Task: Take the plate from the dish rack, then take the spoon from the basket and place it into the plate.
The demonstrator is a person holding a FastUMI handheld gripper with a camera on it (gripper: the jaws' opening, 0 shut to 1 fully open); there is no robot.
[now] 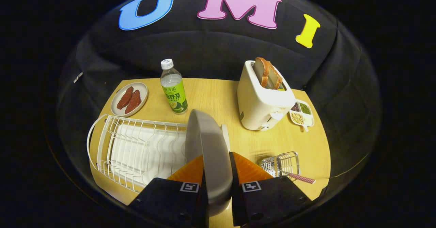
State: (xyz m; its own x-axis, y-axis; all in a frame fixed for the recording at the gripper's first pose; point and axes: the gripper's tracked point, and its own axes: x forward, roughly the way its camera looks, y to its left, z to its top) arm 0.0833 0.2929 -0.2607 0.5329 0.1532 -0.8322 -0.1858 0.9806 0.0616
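Wooden table [218, 95] against black cloth wall. Gripper [218, 168] low in front, both orange fingers [190, 170] pressed on a grey plate [207, 146], one on each face. Plate stands on edge, upright, rim running away from the camera, its lower part down between the black finger mounts. Plate sits at the right end of the white wire rack [133, 149]; cannot tell if it is still resting in the slots or lifted clear. Rack has a white drip tray under the wires, slots to the left of the plate hold nothing.

Small wire basket [281, 165] right of the fingers, near the table's front edge, apart from the rack. Spoon [299, 177] lies in the basket with its checked red-and-white handle poking out over the rim to the right; bowl end hidden by the mesh.

Beyond the plate: green-labelled bottle [173, 86] with white cap, upright, just behind the rack. Left of the bottle, a small dish [117, 110] with two reddish-brown slices [129, 100] side by side. Right of the bottle, well apart, a cream toaster [260, 102] with two bread slices [267, 73] sticking up from the slots. Divided tray [308, 119] with beans or seeds in compartments, touching or just beside the toaster's right side.
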